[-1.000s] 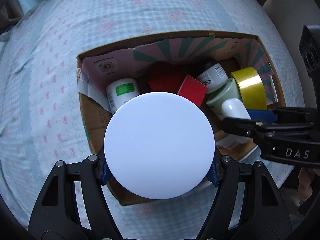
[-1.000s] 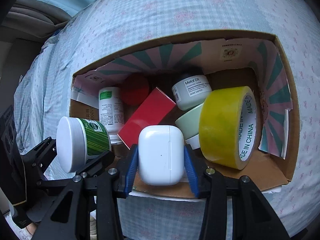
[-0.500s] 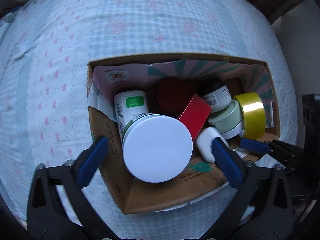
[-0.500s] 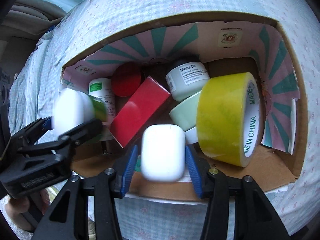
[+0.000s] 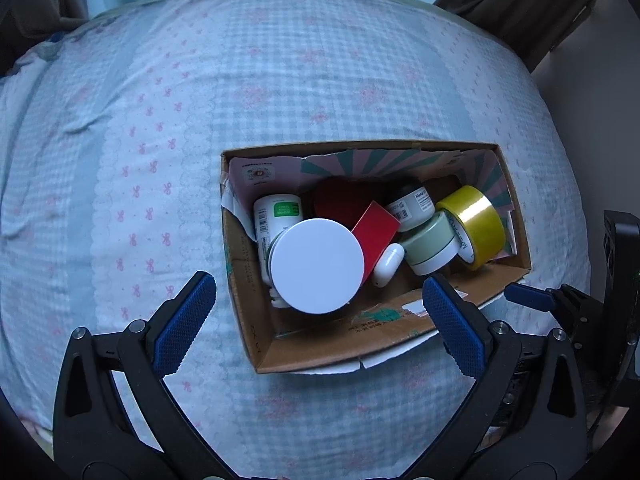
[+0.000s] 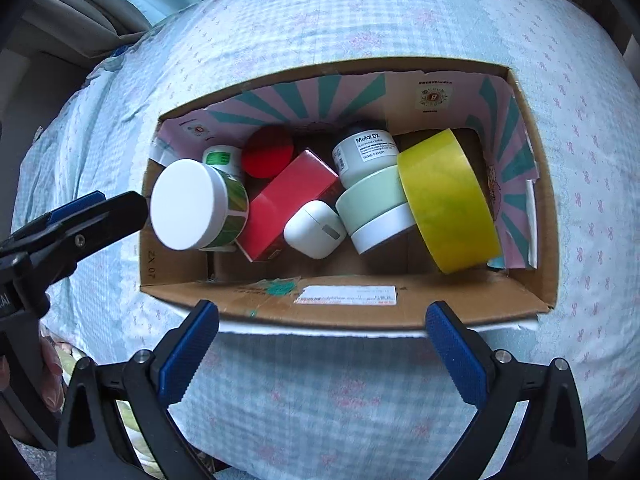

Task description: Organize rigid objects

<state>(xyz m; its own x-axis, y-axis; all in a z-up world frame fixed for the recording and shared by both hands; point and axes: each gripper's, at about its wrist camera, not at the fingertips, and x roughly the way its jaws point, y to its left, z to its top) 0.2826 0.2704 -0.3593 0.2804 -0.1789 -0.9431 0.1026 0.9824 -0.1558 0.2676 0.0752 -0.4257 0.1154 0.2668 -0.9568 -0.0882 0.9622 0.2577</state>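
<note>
**Both loads dropped into the box, grippers clear**

Since a second ago, both grippers have let go: the white-lidded green jar (image 5: 317, 266) has left the left gripper (image 5: 316, 314) and the white earbud case (image 6: 314, 229) has left the right gripper (image 6: 322, 338). Both now lie inside the cardboard box (image 6: 360, 304). The right jaws have just been opening; both pairs now stand wide apart with nothing between the blue pads (image 5: 185, 318).

Left gripper hovers above the box's near left corner. Right gripper hovers outside the near wall, pointing down.

Inside the box, left to right in the right wrist view: green jar on its side, lid toward the camera, resting over a white bottle with green label (image 6: 223, 159); red round lid (image 6: 268, 157); red carton (image 6: 289, 204), tilted; earbud case touching the carton; pale green tin (image 6: 374, 212); white "Metal DX" jar (image 6: 366, 151) behind it; yellow tape roll (image 6: 448, 200) on edge against the tin.

Box sits on a blue gingham bedspread (image 5: 280, 80) with pink bows.
</note>
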